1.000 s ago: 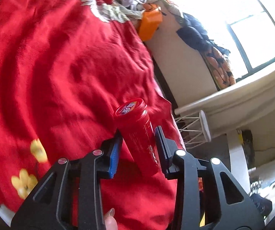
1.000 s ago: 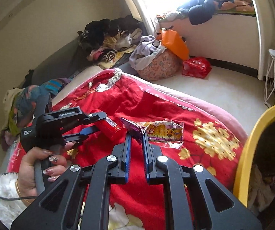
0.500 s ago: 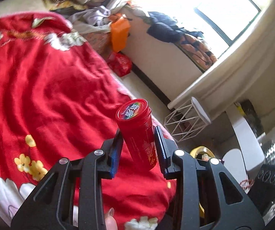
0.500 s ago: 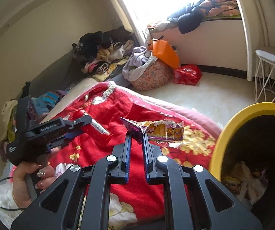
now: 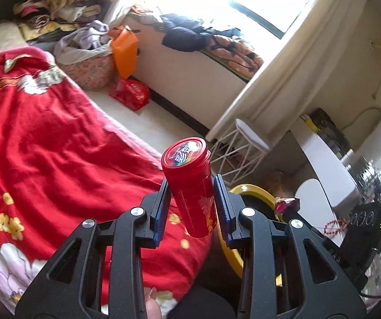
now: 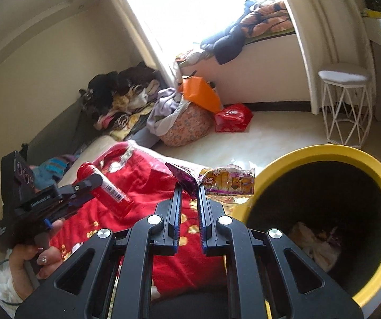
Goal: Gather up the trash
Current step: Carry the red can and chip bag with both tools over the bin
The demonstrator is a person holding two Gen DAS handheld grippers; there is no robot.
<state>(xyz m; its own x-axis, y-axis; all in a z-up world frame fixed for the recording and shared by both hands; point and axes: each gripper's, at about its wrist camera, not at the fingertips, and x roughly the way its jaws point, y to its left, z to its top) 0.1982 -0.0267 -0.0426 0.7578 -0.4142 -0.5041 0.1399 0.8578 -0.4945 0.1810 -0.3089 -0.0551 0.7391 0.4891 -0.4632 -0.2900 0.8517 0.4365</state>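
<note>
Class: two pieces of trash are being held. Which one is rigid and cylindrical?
The red plastic canister with a lid, clamped in the left gripper. The right gripper pinches a flat, crinkled snack wrapper.

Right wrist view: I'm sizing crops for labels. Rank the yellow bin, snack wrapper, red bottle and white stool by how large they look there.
1. yellow bin, though it is nearest
2. white stool
3 and 4. snack wrapper and red bottle look alike; I won't rank them.

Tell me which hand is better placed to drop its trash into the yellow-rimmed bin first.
Right. The right gripper holds the crinkled snack wrapper beside the yellow-rimmed bin; the left gripper and red plastic bottle look farther back.
</note>
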